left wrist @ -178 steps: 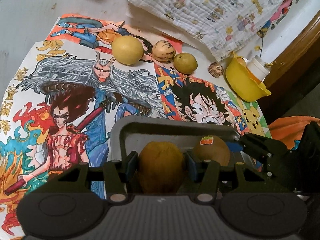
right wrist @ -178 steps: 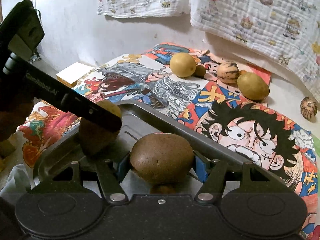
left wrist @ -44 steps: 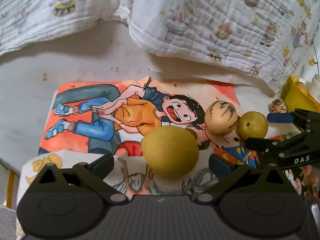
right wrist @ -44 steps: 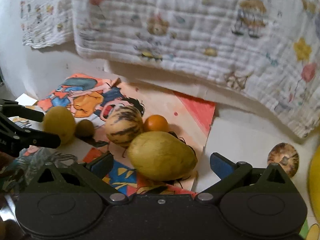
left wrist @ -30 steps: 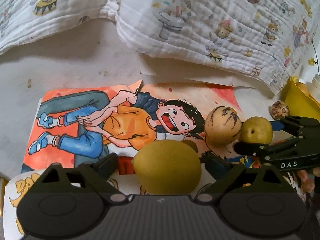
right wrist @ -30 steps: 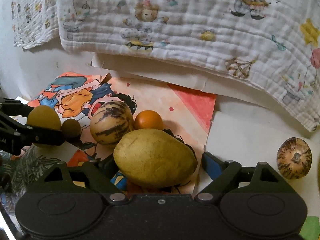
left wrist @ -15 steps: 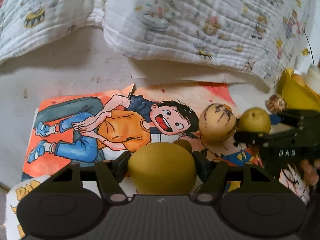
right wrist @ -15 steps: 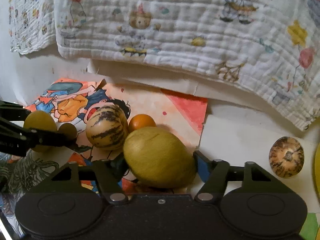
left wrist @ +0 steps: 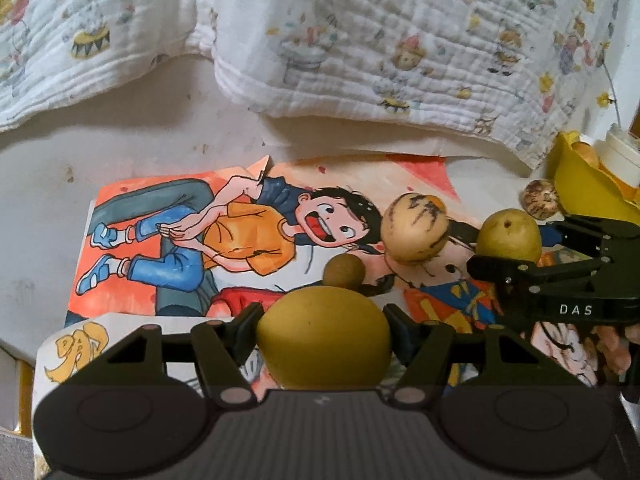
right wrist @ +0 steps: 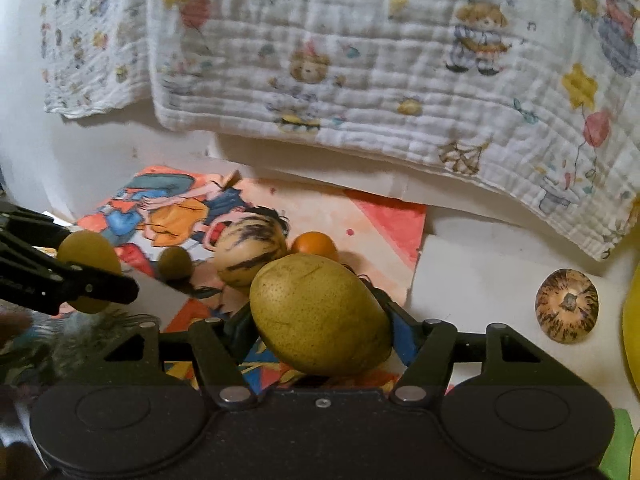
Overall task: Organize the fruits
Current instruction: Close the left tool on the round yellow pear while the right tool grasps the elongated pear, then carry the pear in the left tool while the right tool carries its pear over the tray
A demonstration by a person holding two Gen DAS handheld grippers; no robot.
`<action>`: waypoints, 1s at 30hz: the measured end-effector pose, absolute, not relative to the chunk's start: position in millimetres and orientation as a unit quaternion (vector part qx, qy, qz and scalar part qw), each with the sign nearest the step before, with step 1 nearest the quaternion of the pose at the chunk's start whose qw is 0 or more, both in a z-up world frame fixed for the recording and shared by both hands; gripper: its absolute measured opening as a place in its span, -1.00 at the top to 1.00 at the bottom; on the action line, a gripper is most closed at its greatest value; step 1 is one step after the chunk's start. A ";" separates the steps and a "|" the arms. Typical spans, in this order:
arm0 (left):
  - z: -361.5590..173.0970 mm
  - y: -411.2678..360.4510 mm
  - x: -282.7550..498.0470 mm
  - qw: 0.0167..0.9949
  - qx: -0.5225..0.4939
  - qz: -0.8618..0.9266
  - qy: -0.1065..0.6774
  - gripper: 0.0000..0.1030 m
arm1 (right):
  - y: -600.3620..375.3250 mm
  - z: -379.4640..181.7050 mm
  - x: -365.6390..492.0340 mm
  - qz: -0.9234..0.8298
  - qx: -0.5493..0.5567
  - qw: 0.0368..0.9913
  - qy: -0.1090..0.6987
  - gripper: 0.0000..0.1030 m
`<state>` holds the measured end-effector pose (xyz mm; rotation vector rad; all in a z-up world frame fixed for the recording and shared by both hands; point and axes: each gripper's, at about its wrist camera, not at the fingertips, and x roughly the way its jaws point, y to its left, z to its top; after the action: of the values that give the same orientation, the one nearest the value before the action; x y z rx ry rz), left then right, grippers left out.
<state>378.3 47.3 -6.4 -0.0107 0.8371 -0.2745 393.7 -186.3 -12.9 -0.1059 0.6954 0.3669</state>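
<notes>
The left gripper (left wrist: 323, 334) has its jaws clamped on a round yellow fruit (left wrist: 323, 338), one pad on each side. The right gripper (right wrist: 320, 330) likewise grips a larger oval pear (right wrist: 320, 314), tilted between its jaws. On the drawings covering the bench (left wrist: 40, 160) lie one striped melon (right wrist: 250, 256), one orange (right wrist: 314, 245), one small brown fruit (right wrist: 175, 263), and one striped fruit (right wrist: 567, 306) apart at right.
</notes>
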 end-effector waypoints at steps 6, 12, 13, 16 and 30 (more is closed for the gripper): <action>13.1 37.9 351.0 0.909 -0.002 -0.142 0.392 -0.34 | -188.3 7.7 367.3 0.188 -0.040 0.926 0.325 -0.32; 33.2 32.8 317.2 0.911 -0.011 -0.151 0.383 -0.34 | -192.4 30.0 330.4 0.198 -0.032 0.928 0.314 -0.32; 36.4 31.7 310.0 0.912 -0.011 -0.152 0.380 -0.34 | -192.8 33.8 322.3 0.200 -0.033 0.928 0.311 -0.32; 45.2 30.2 287.8 0.915 -0.010 -0.156 0.372 -0.34 | -194.3 43.2 297.5 0.206 -0.036 0.930 0.303 -0.32; 57.8 22.0 190.5 0.913 0.001 -0.186 0.364 -0.34 | -188.9 52.3 189.7 0.209 -0.053 0.932 0.293 -0.32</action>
<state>190.5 22.0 57.8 0.0013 0.7498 -0.3822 189.7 -188.9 52.3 -0.1090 0.5992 0.4274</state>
